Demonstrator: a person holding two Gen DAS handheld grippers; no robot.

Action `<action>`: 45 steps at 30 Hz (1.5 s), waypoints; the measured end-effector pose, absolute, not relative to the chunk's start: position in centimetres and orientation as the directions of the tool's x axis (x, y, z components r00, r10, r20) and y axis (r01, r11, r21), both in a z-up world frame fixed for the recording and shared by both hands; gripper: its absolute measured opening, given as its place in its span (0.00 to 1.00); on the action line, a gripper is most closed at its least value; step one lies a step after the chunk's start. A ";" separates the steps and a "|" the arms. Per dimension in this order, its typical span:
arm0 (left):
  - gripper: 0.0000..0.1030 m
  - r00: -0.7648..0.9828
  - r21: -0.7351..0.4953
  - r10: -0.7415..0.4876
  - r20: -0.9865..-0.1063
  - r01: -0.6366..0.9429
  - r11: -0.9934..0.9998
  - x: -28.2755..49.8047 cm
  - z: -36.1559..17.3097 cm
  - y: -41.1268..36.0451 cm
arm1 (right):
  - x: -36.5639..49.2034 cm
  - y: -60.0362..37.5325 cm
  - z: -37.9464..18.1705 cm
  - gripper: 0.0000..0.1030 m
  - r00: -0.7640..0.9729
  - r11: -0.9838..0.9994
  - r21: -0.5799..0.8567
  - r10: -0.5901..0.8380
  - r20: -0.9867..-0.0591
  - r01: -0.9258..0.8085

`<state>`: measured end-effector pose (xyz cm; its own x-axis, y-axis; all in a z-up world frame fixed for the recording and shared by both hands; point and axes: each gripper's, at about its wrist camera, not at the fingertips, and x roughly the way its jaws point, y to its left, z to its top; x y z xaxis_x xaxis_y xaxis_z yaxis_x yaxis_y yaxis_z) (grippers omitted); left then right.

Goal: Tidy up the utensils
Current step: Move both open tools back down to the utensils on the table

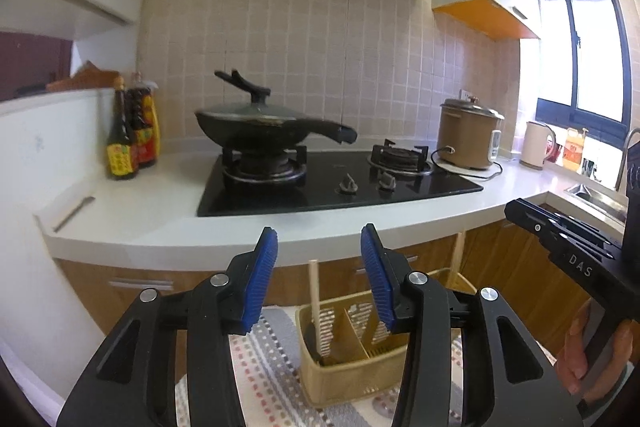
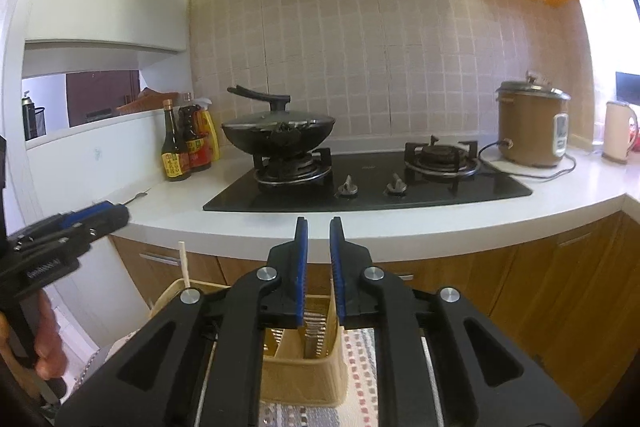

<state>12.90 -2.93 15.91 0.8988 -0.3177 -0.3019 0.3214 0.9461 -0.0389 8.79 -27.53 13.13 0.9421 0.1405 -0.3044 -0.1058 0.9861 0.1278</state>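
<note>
Two handheld black grippers with blue ribbed pads hover in front of a kitchen counter, both above a beige plastic utensil basket with inner dividers (image 1: 340, 367) that stands on a striped, dotted cloth (image 1: 264, 359). The left gripper (image 1: 319, 239) has its jaws spread wide with nothing between them. The right gripper (image 2: 319, 231) has its jaws drawn to a narrow gap, also holding nothing; it sits directly over the basket's slotted compartments.

A pale wooden chopstick (image 1: 316, 303) stands upright in the basket's left compartment, its lower end beside a dark utensil whose shape cannot be told. A second pale stick (image 1: 456, 259) leans at the basket's far right corner. From the right wrist view one stick (image 2: 184, 263) rises at the basket's left rim.

On the white countertop (image 1: 160, 211) lies a slim metal utensil (image 1: 74, 213) near the left edge, well apart from the basket. Behind it stand dark sauce bottles with yellow and red labels (image 1: 132, 139). A black lidded wok (image 1: 260, 127) rests on the left burner of the black glass gas hob (image 1: 340, 187), and a brown rice cooker (image 1: 468, 135) sits to the right of the hob.
</note>
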 end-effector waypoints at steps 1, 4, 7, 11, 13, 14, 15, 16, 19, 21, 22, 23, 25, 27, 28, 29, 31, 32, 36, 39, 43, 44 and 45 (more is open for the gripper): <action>0.45 0.901 -0.038 -0.312 -0.303 0.316 0.948 12.1 16.2 -2.8 | 8.2 -27.6 13.4 0.16 0.943 0.986 0.127 0.140 -0.303 -0.106; 0.45 0.893 -0.050 -0.325 -0.311 0.326 0.944 10.2 16.6 -2.3 | 6.5 -27.7 13.9 0.39 0.941 0.986 0.127 0.144 -0.307 -0.110; 0.45 0.887 -0.055 -0.327 -0.325 0.328 0.943 8.6 16.7 -1.8 | 4.7 -27.3 14.2 0.43 0.939 0.989 0.102 0.135 -0.317 -0.108; 0.45 0.866 -0.063 -0.332 -0.375 0.333 0.941 6.8 16.0 -1.3 | 2.4 -26.3 13.7 0.43 0.921 0.990 0.076 0.138 -0.363 -0.118; 0.45 0.854 -0.075 -0.336 -0.398 0.335 0.939 6.0 15.0 -0.9 | 1.7 -26.1 12.8 0.43 0.897 0.985 0.092 0.170 -0.408 -0.145; 0.45 0.849 -0.078 -0.328 -0.415 0.326 0.942 5.6 14.2 -0.8 | 1.5 -26.0 12.5 0.43 0.887 0.984 0.098 0.179 -0.426 -0.151; 0.45 0.845 -0.080 -0.318 -0.429 0.316 0.945 5.5 13.6 -0.6 | 1.3 -25.8 11.8 0.43 0.873 0.983 0.099 0.180 -0.453 -0.151; 0.45 0.836 -0.091 -0.307 -0.454 0.299 0.950 5.2 12.5 -0.4 | 1.2 -25.6 11.2 0.43 0.864 0.984 0.097 0.178 -0.470 -0.150; 0.45 0.796 -0.123 -0.295 -0.529 0.271 0.955 4.9 9.4 0.0 | 0.7 -24.8 8.8 0.43 0.821 0.981 0.093 0.193 -0.537 -0.169; 0.45 0.773 -0.132 -0.286 -0.566 0.258 0.957 5.1 7.6 0.3 | 0.5 -23.9 6.6 0.43 0.772 0.979 0.095 0.199 -0.604 -0.179; 0.44 0.753 -0.142 -0.286 -0.593 0.252 0.957 5.3 6.5 0.4 | 0.4 -23.6 5.9 0.43 0.754 0.978 0.099 0.203 -0.625 -0.182; 0.45 0.736 -0.150 -0.289 -0.612 0.250 0.956 5.4 5.8 0.5 | 0.3 -23.1 4.6 0.43 0.721 0.975 0.113 0.217 -0.658 -0.191; 0.44 0.703 -0.161 -0.286 -0.651 0.241 0.957 5.9 4.2 0.8 | 0.2 -22.5 2.9 0.43 0.676 0.973 0.124 0.224 -0.702 -0.194; 0.43 0.681 -0.161 -0.275 -0.679 0.227 0.960 6.2 2.8 1.0 | -0.2 -21.7 1.0 0.43 0.630 0.968 0.144 0.242 -0.738 -0.204; 0.43 0.674 -0.158 -0.265 -0.689 0.217 0.963 6.3 2.2 1.1 | -0.4 -21.4 0.4 0.43 0.615 0.967 0.151 0.248 -0.749 -0.207; 0.43 0.666 -0.158 -0.259 -0.700 0.209 0.965 6.4 1.6 1.1 | -0.6 -21.0 -0.4 0.43 0.599 0.967 0.148 0.245 -0.762 -0.206; 0.42 0.653 -0.160 -0.246 -0.716 0.189 0.969 6.5 0.8 1.1 | -0.9 -20.6 -1.5 0.43 0.577 0.969 0.151 0.240 -0.781 -0.198; 0.42 0.652 -0.162 -0.244 -0.718 0.185 0.969 6.3 0.4 1.1 | -1.1 -20.5 -2.1 0.43 0.563 0.968 0.162 0.244 -0.790 -0.193; 0.42 0.651 -0.147 -0.231 -0.723 0.182 0.972 5.7 -0.7 0.8 | -1.3 -20.4 -3.5 0.43 0.531 0.971 0.164 0.234 -0.814 -0.176; 0.42 0.648 -0.145 -0.232 -0.725 0.186 0.972 5.6 -1.0 0.6 | -1.6 -20.3 -4.3 0.43 0.515 0.973 0.159 0.224 -0.827 -0.169; 0.42 0.643 -0.141 -0.234 -0.730 0.193 0.971 5.7 -1.4 0.3 | -1.7 -19.8 -4.8 0.43 0.506 0.977 0.135 0.201 -0.839 -0.165; 0.42 0.641 -0.139 -0.234 -0.731 0.196 0.971 5.7 -1.5 0.2 | -1.8 -19.6 -4.9 0.43 0.507 0.980 0.116 0.183 -0.843 -0.161; 0.42 0.639 -0.139 -0.236 -0.732 0.198 0.970 5.7 -1.6 0.2 | -1.8 -19.4 -5.0 0.43 0.507 0.984 0.091 0.159 -0.847 -0.155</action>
